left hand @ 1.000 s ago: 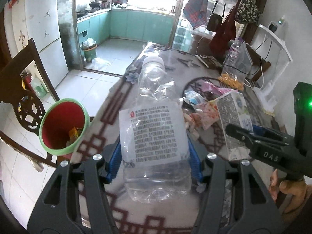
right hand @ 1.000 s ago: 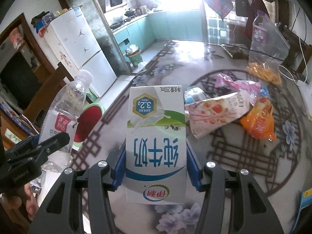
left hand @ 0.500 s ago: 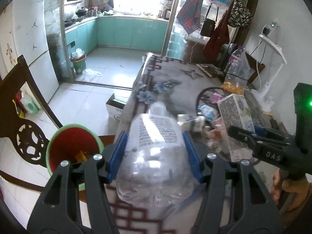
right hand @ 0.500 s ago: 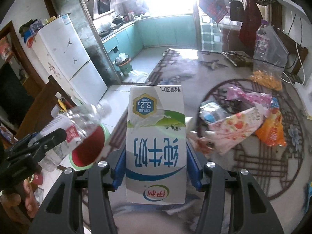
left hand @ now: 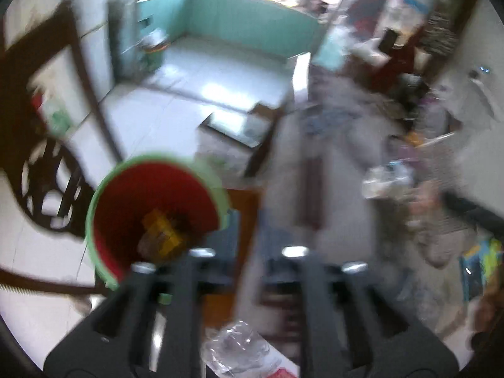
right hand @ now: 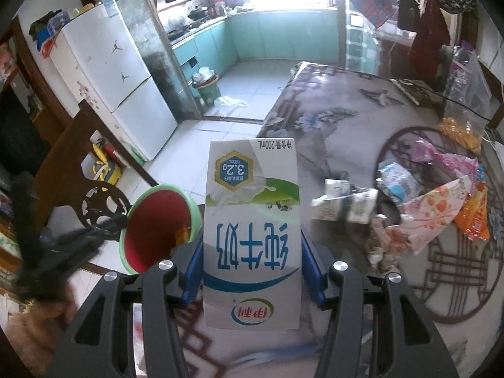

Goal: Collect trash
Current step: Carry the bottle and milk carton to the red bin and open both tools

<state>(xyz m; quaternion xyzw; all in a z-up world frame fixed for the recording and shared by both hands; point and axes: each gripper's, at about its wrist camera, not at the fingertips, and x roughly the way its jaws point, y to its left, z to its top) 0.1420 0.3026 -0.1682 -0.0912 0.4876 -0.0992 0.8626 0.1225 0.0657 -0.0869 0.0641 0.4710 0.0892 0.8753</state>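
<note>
The left wrist view is blurred by motion. My left gripper point(left hand: 247, 252) has nothing between its fingers, and how far its jaws are apart is smeared. The clear plastic bottle point(left hand: 242, 352) shows at the bottom edge, below the gripper. The red bin with a green rim point(left hand: 151, 211) stands just left of the gripper, with yellow trash inside. My right gripper point(right hand: 252, 252) is shut on a white milk carton point(right hand: 250, 230), held upright above the table edge. The bin point(right hand: 157, 226) is left of the carton. The left gripper point(right hand: 72, 245) is a dark blur beside the bin.
A pile of wrappers point(right hand: 434, 201) and a crumpled box point(right hand: 346, 204) lie on the patterned table point(right hand: 330, 119) to the right. A dark wooden chair point(right hand: 72, 163) stands behind the bin. A white fridge point(right hand: 116, 78) and tiled kitchen floor lie beyond.
The bottle has left my left gripper's fingers and now shows below them. The left gripper swung left toward the bin. The right gripper, still holding the carton, moved toward the table edge and bin.
</note>
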